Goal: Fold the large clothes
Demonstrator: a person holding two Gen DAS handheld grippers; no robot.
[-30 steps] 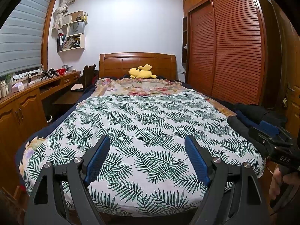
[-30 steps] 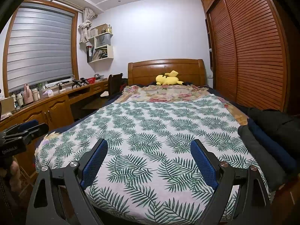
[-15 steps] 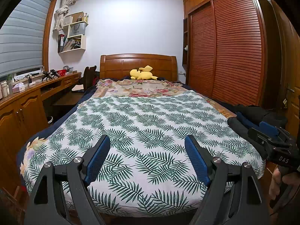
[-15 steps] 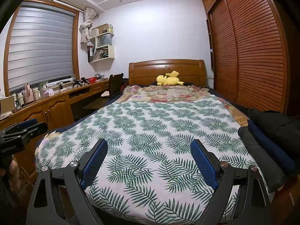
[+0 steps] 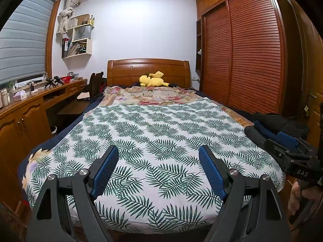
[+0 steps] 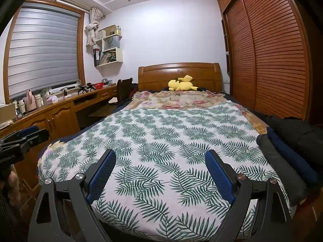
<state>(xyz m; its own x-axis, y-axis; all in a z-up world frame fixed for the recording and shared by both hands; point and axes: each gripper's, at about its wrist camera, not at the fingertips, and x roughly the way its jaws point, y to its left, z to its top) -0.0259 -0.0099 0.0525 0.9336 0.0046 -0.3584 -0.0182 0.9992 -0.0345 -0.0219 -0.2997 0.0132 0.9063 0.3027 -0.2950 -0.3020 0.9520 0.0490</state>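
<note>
Jaws on both tools stood spread wide, nothing between the blue pads.

Left wrist view: we held the left gripper above the foot of the bed, pads apart over the fern-print cover. Folded clothes, dark grey, navy and black, lay stacked at the bed's right edge. Just in front of them we saw the right gripper, side-on, with the hand on its grip below. A yellow plush lay at the headboard. The wardrobe filled the right wall.

Right wrist view: the right gripper hung released over the same cover near the foot, well apart from the clothes on its right. The left gripper showed at the left margin, beside the desk. Plush unchanged in place by the headboard.
</note>
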